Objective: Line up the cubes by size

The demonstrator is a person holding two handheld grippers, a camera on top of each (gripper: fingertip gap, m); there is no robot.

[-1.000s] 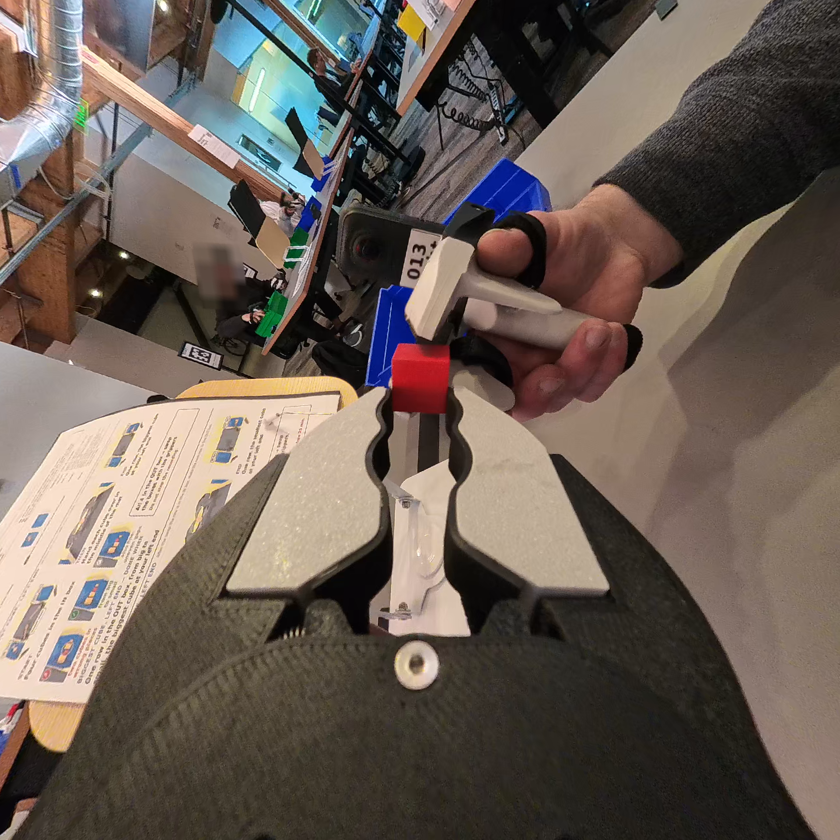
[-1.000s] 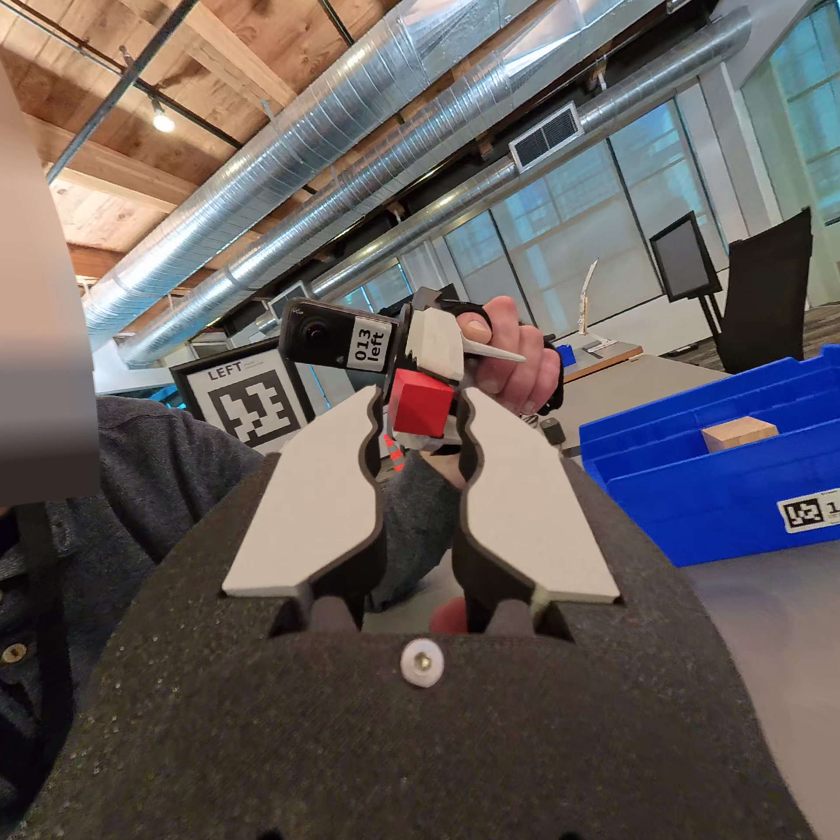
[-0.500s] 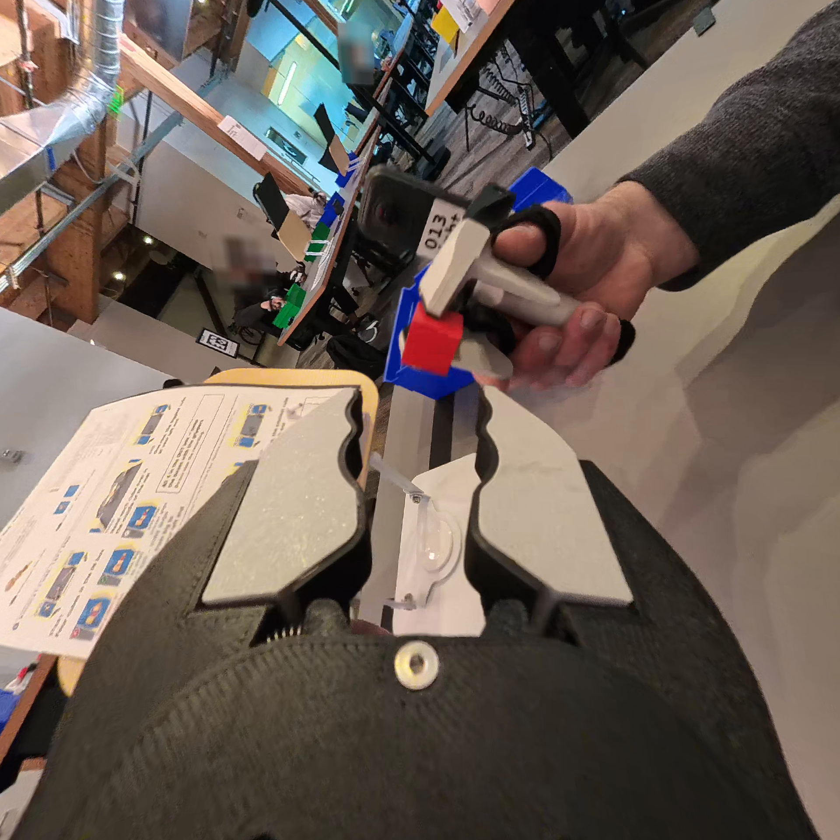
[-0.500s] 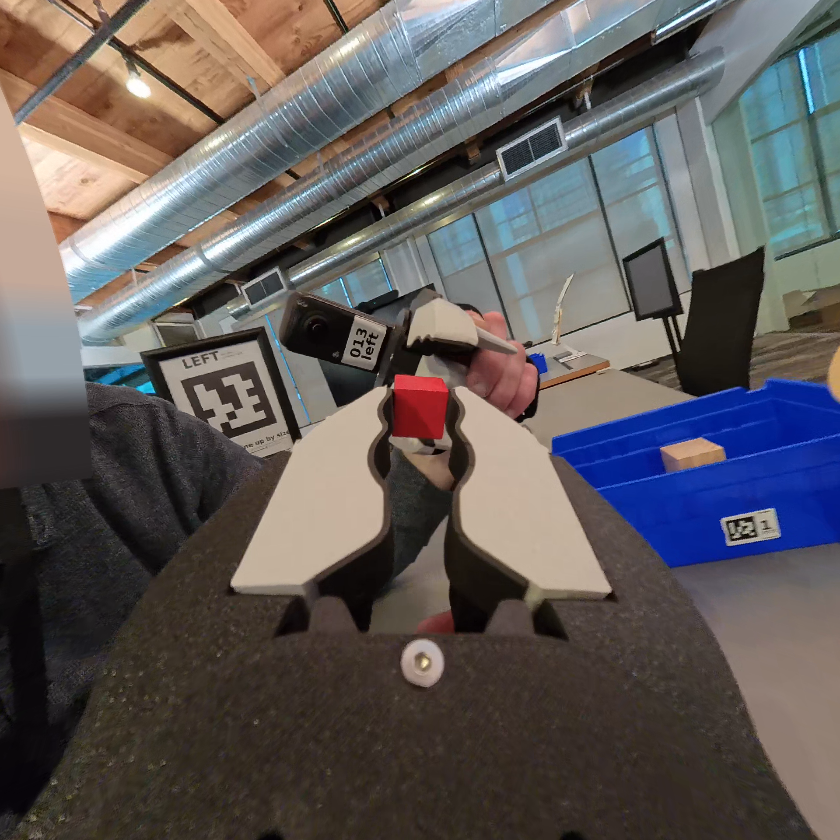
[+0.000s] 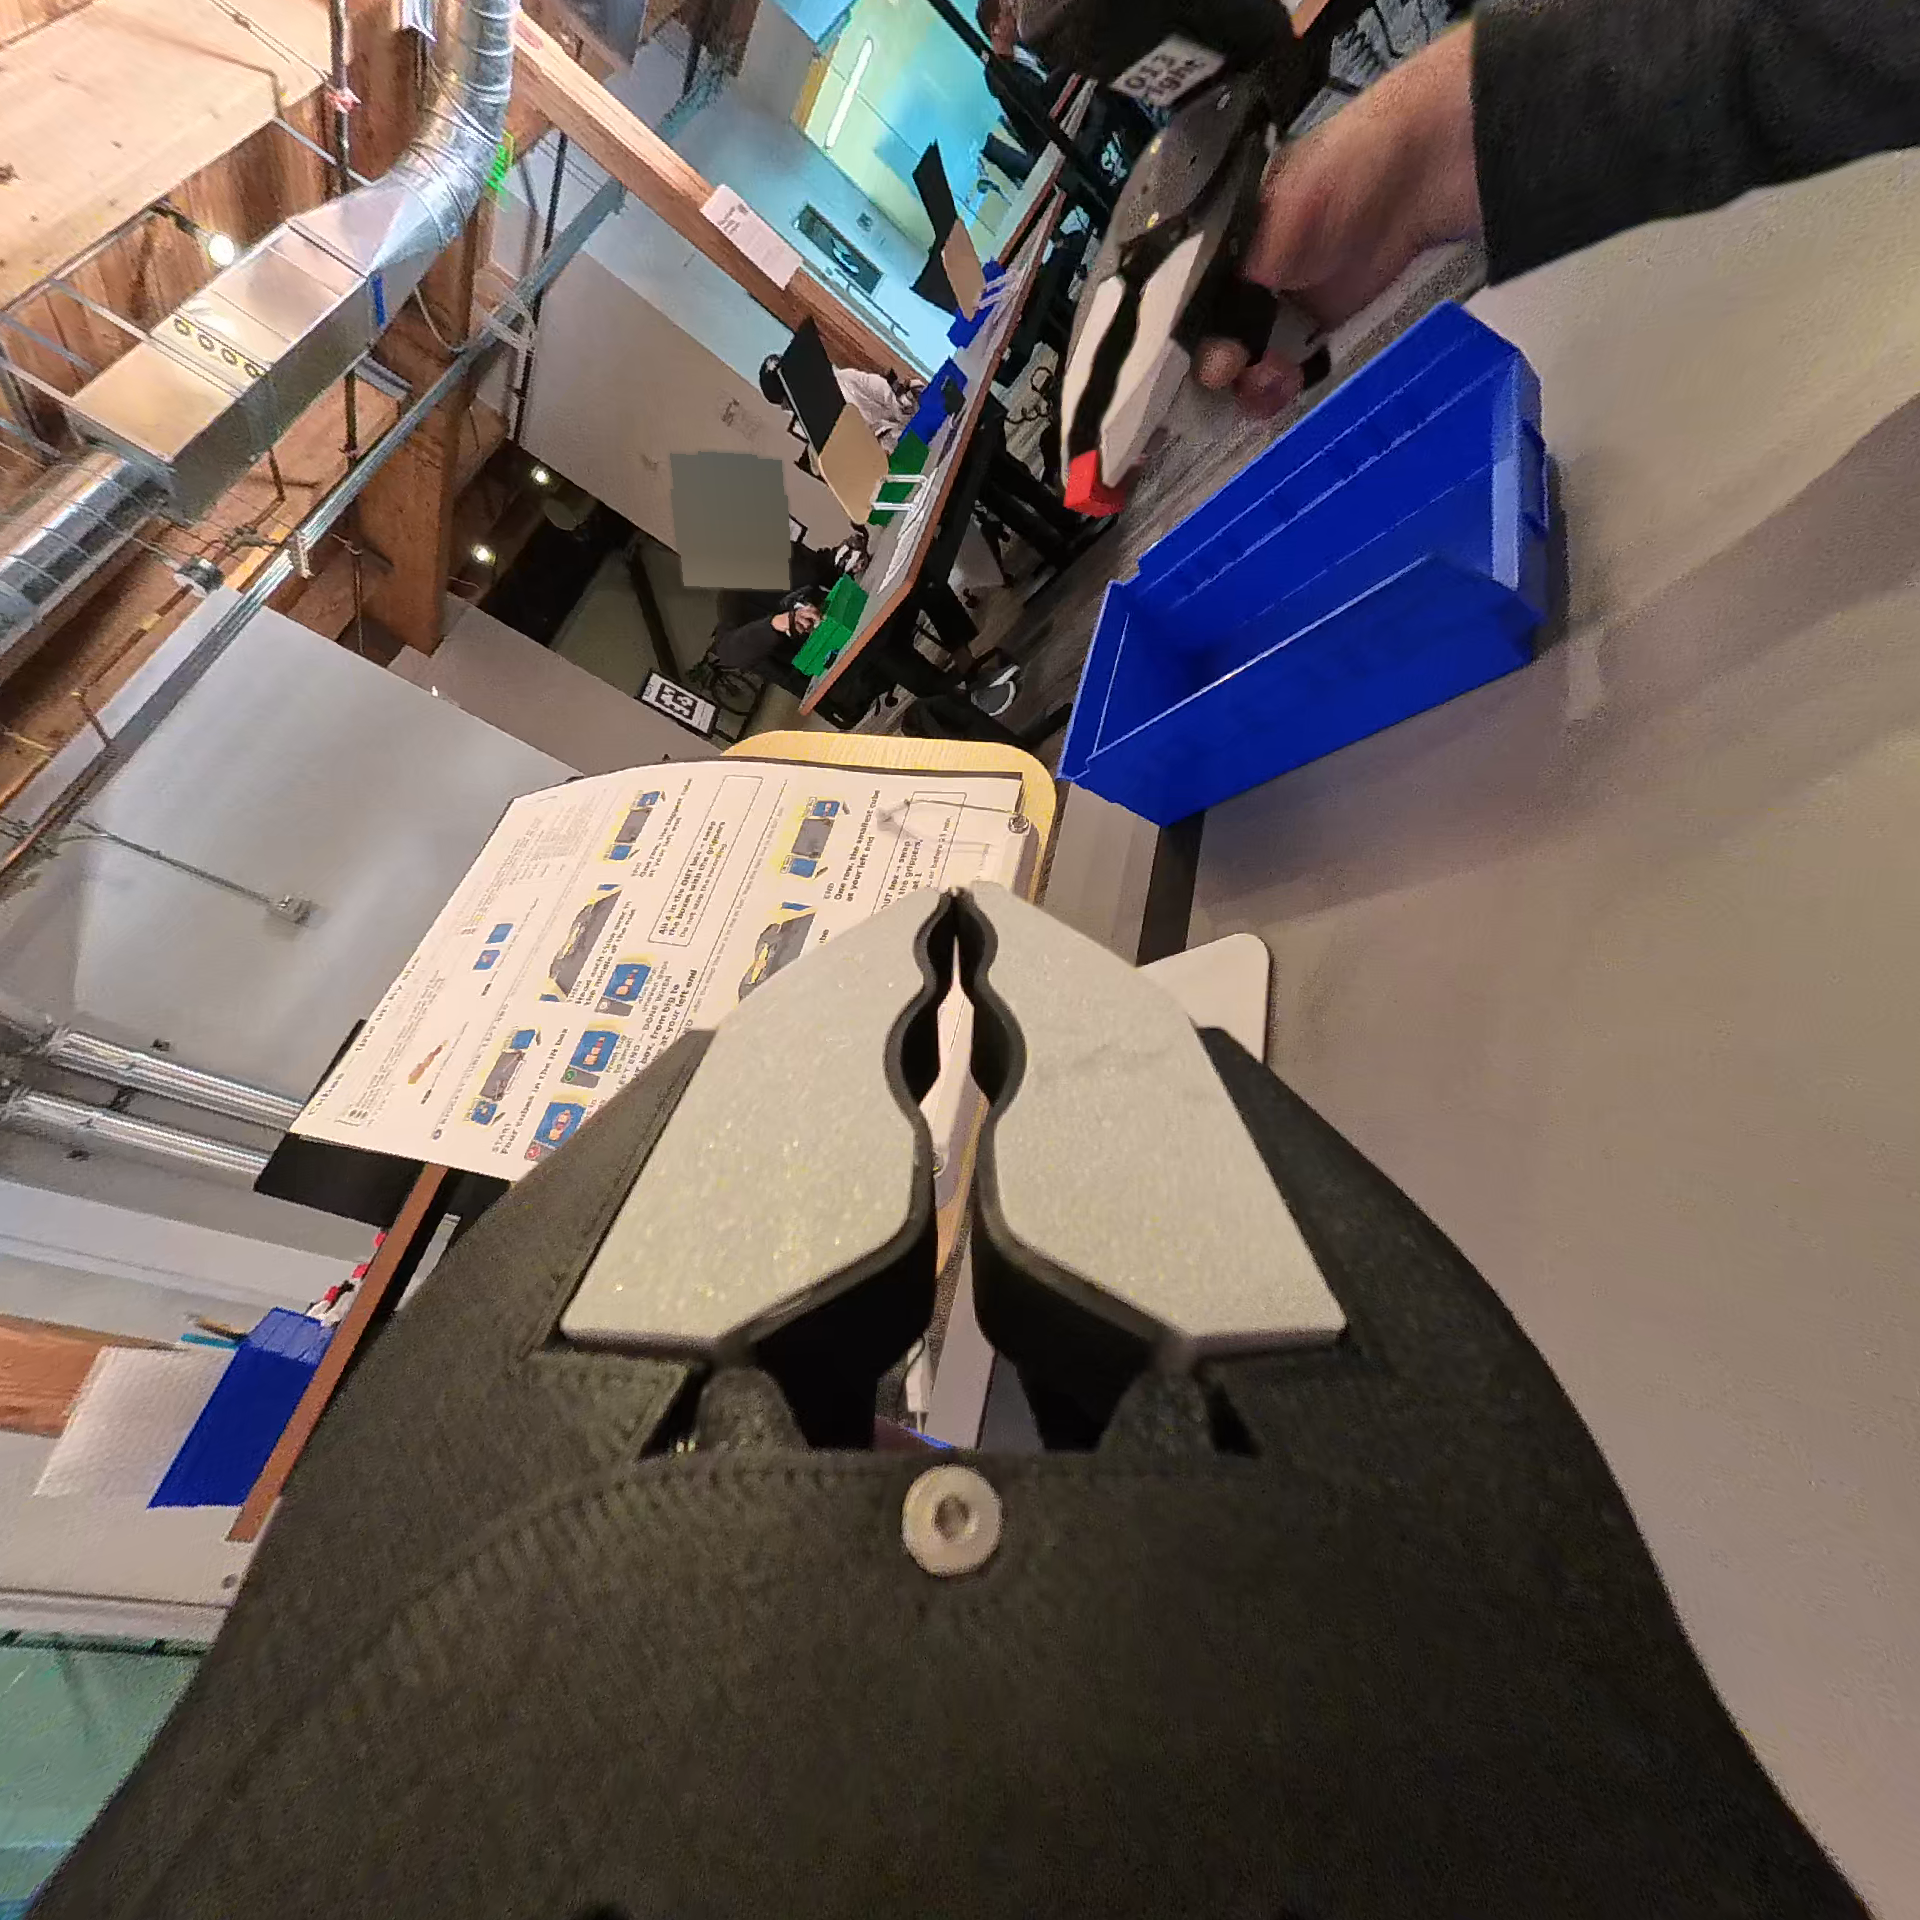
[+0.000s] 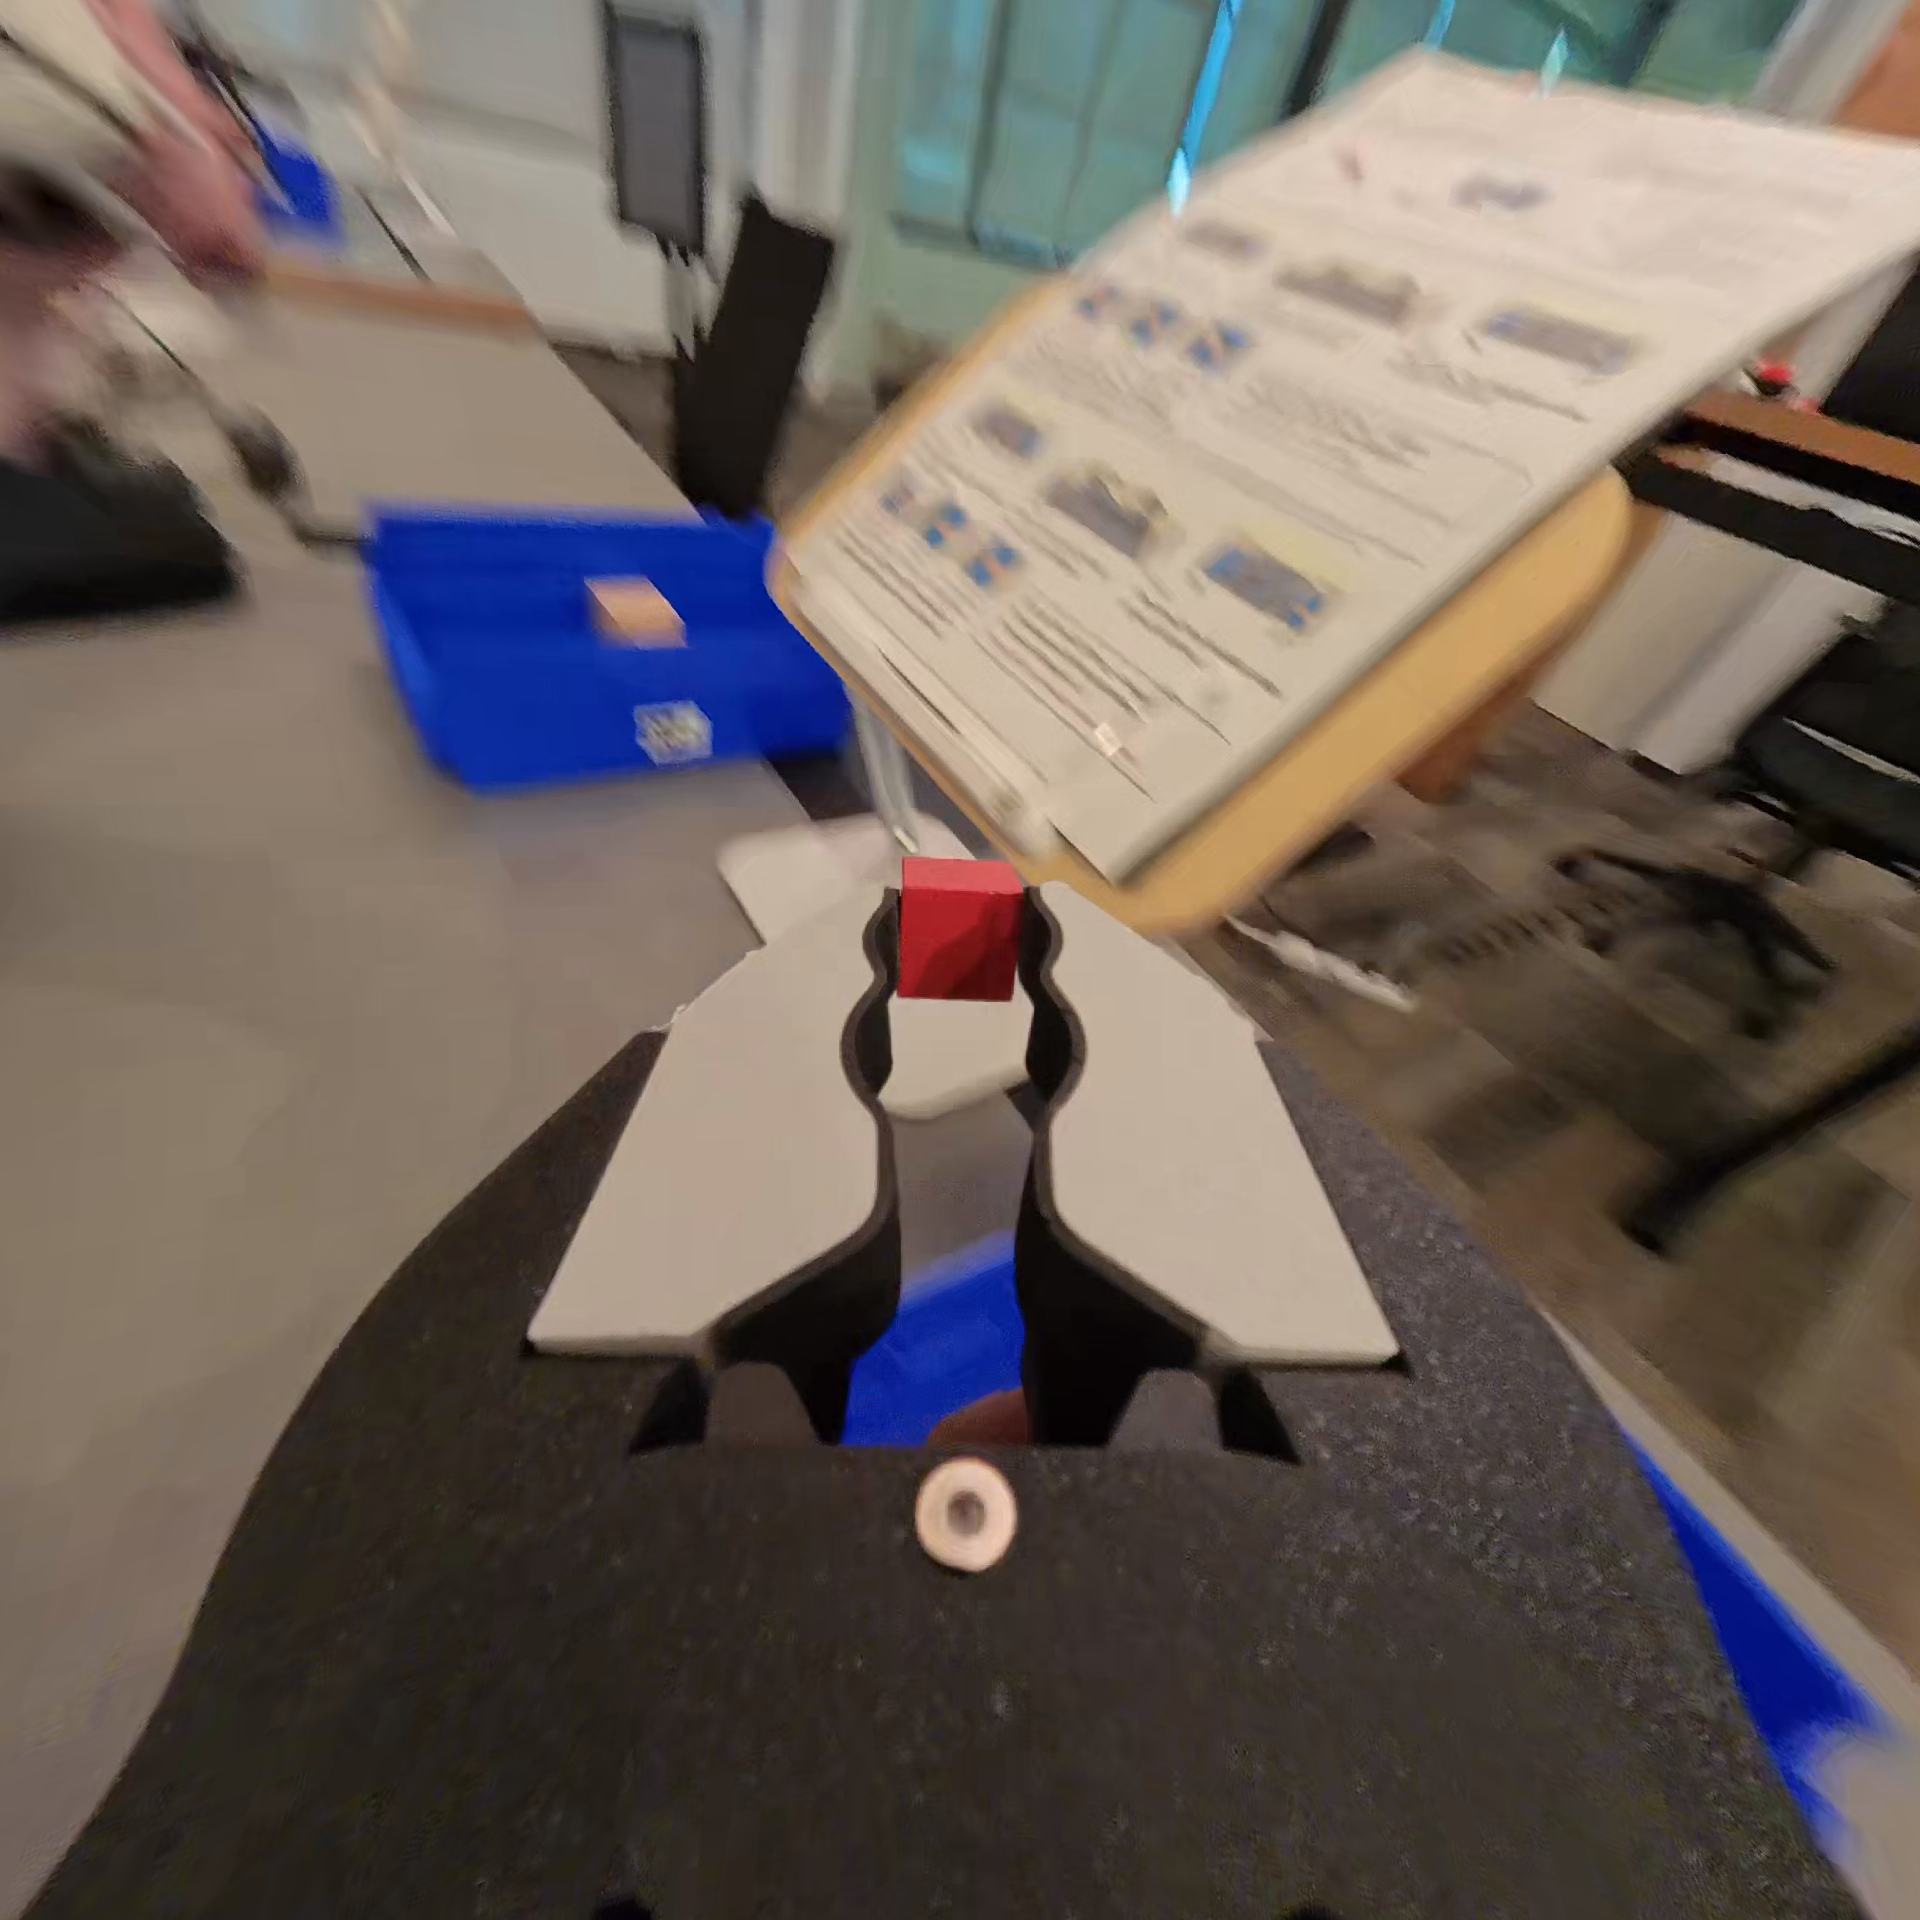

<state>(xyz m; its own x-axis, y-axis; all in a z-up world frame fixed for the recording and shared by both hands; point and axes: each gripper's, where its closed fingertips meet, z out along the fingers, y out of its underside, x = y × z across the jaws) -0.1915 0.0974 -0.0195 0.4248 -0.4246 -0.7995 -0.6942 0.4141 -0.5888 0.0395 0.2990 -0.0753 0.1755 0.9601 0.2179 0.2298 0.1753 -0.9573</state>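
Note:
My right gripper [image 6: 958, 925] is shut on a small red cube [image 6: 956, 930]; both pads press on its sides and it is held in the air above the grey table [image 6: 312, 935]. The left wrist view shows that gripper [image 5: 1096, 488] far off at the top, with the red cube [image 5: 1088, 495] at its tips above a blue bin [image 5: 1320, 623]. My left gripper [image 5: 956, 904] is shut with nothing between its fingertips. A wooden cube [image 6: 634, 613] lies in a blue bin [image 6: 582, 707] at the back left of the right wrist view.
A tilted instruction sheet on a wooden board [image 5: 727, 935] stands at the table's edge; it shows blurred in the right wrist view [image 6: 1299, 499]. A white stand base [image 5: 1216, 987] lies on the table. Other desks, chairs and people are in the background. One gripper's finger ends stand about 30 cm off the other's.
The red cube passed from my left gripper to my right one. The left jaws opened, let go, then came together on air. The right gripper swung away with the cube.

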